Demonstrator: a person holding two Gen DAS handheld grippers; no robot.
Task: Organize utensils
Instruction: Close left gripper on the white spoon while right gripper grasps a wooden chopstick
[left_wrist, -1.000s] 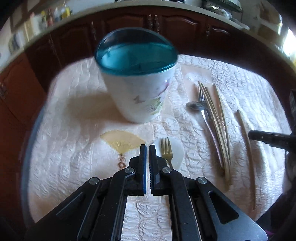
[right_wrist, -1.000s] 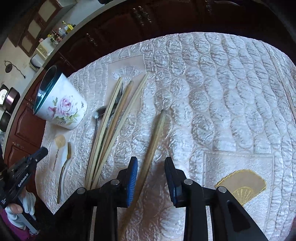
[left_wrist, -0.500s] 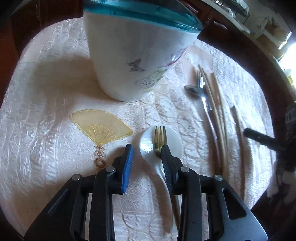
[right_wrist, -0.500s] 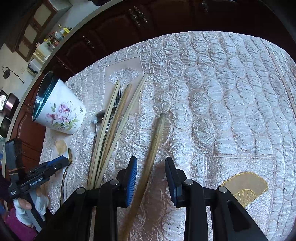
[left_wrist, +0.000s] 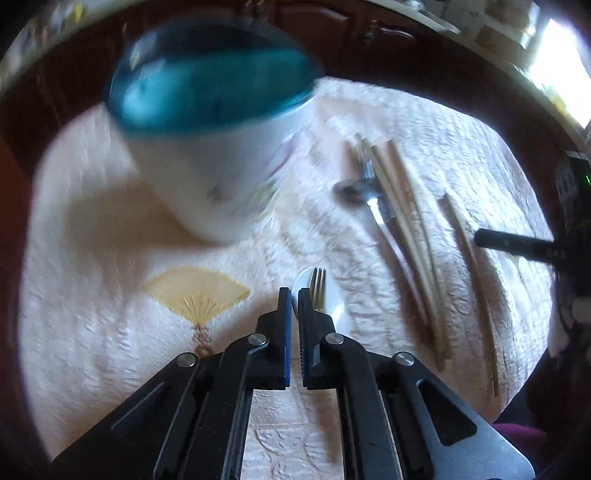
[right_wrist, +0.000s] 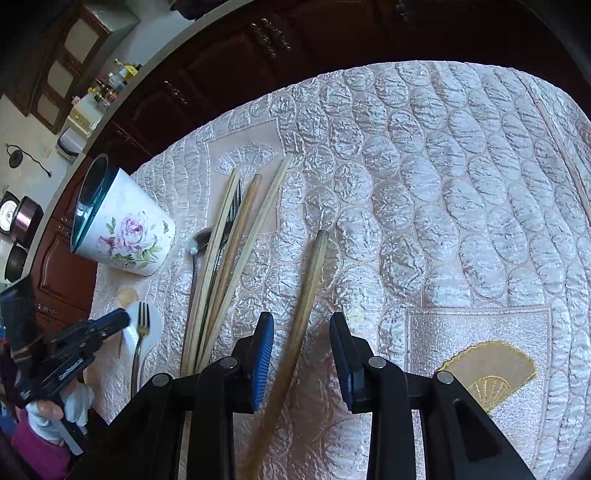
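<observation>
A quilted cream cloth (right_wrist: 424, 155) covers the tabletop, stitched with gold fan motifs. Toward its far left corner stands a white floral cup (right_wrist: 122, 229) with a teal rim and teal inside, upright; the left wrist view shows it blurred (left_wrist: 210, 122).

The left gripper (left_wrist: 294, 295) hangs low over the cloth with its jaws closed together and nothing between them. Its tips sit at the left edge of a white ceramic spoon (left_wrist: 332, 295), and I cannot tell whether they touch it. A gold fork (left_wrist: 317, 286) lies along the spoon's bowl, tines pointing toward the cup. From the right wrist view, the same gripper (right_wrist: 118, 319) reaches in from the lower left, held by a hand in a pale glove (right_wrist: 59, 410).

To the right of the spoon lies a bundle: three wooden chopsticks (right_wrist: 236, 258), a steel spoon (right_wrist: 195, 240) and a dark steel fork (right_wrist: 234, 203), all packed side by side and running lengthwise across the cloth.

A fourth, single chopstick (right_wrist: 306, 302) lies apart from that bundle, further right. The right gripper (right_wrist: 301, 325) hovers over its near end with the jaws partly open, the stick passing between the blue pads (right_wrist: 264, 354) without either one pressing on it.
</observation>
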